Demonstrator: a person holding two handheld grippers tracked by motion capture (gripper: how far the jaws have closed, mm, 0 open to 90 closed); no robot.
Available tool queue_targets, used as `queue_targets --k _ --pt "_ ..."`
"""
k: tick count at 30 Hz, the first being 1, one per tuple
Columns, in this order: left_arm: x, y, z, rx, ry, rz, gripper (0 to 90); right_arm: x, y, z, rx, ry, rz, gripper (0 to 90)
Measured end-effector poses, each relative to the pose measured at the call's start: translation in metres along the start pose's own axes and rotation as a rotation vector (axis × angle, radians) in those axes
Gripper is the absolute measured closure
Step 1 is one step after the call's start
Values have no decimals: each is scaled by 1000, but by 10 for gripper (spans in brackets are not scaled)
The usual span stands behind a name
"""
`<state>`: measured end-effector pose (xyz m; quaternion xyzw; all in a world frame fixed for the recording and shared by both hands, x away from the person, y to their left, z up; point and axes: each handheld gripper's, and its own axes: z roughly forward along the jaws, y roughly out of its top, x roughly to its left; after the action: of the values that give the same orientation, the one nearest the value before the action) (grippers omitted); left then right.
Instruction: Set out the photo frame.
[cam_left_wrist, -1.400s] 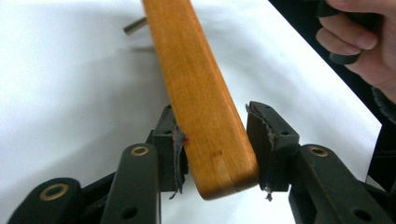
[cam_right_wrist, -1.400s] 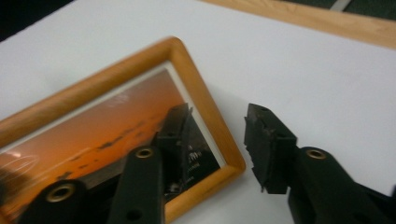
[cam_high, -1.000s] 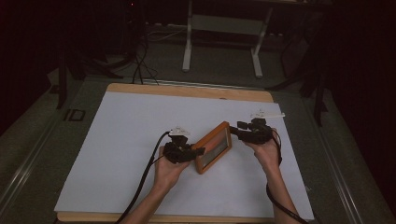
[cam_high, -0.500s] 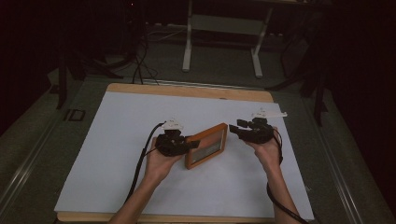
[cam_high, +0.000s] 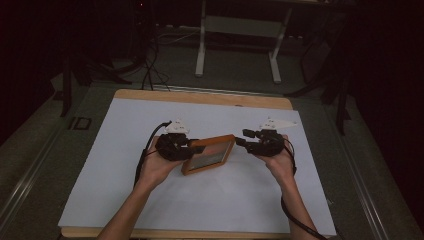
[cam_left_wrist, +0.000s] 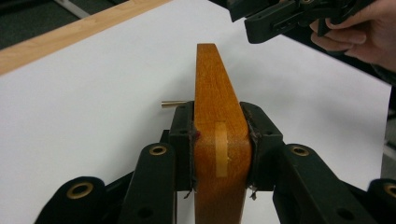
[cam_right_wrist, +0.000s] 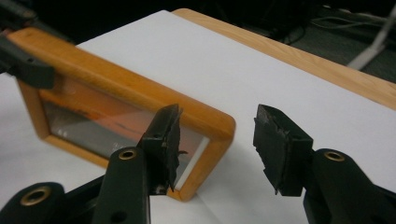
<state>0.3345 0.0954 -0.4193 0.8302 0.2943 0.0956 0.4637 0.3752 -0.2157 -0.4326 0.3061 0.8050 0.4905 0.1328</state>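
The wooden picture frame (cam_high: 209, 154) is clamped at one end by the left gripper (cam_high: 186, 145); it is held tilted above the white sheet (cam_high: 125, 200). The right gripper (cam_high: 244, 141) is held just beside the frame's other end, jaws parted and grasping nothing.

high: above, looking forward-down | gripper views: close, along jaws | shared: frame (cam_high: 208, 154)

1. A wooden table (cam_high: 200, 96) stood on a dark floor (cam_high: 45, 150), its light wood showing along the far and near edges.
2. A white sheet (cam_high: 125, 165) lay flat on the tabletop and covered nearly all of it.
3. The frame's (cam_high: 208, 154) lower edge seemed to rest on the sheet, though contact was unclear.
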Motion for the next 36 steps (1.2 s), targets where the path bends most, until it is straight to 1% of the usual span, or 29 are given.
queue_targets --k 3,6,8,10,11,13,14,15,18,20,23,26,28,30,32,35,36 --pt "1 2 -5 15 -11 29 691 7 2 5 2 29 -29 503" --pt "2 3 -9 25 -34 51 690 12 4 10 12 55 -53 503" --pt "3 4 -11 32 -49 56 690 16 5 15 20 76 -66 498" --pt "4 6 -12 44 -57 68 690 20 6 19 24 106 -78 490" --pt "4 7 -12 48 -62 74 690 22 7 22 25 127 -86 481" --pt "4 10 -13 58 -75 92 689 26 8 25 28 152 -104 461" --pt "4 11 -13 60 -80 95 689 29 9 28 33 168 -122 447" --pt "4 12 -13 65 -88 104 689 31 10 29 34 174 -134 434" --pt "5 16 -13 75 -110 126 688 37 14 32 34 211 -169 389" --pt "4 16 -12 67 -117 139 688 41 16 34 32 229 -200 372" --pt "5 16 -9 42 -133 127 684 47 19 37 37 256 -233 358" --pt "6 18 -6 21 -148 118 682 49 20 40 51 273 -249 351" --pt "5 20 -3 16 -163 124 679 50 20 43 59 281 -258 346" --pt "2 24 0 23 -175 140 676 51 21 44 61 285 -270 343" --pt "1 27 3 26 -197 143 669 52 22 45 64 294 -279 343" --pt "1 31 7 24 -214 135 662 54 22 45 75 313 -303 404" --pt "1 31 8 22 -224 129 659 54 22 45 77 305 -312 425"
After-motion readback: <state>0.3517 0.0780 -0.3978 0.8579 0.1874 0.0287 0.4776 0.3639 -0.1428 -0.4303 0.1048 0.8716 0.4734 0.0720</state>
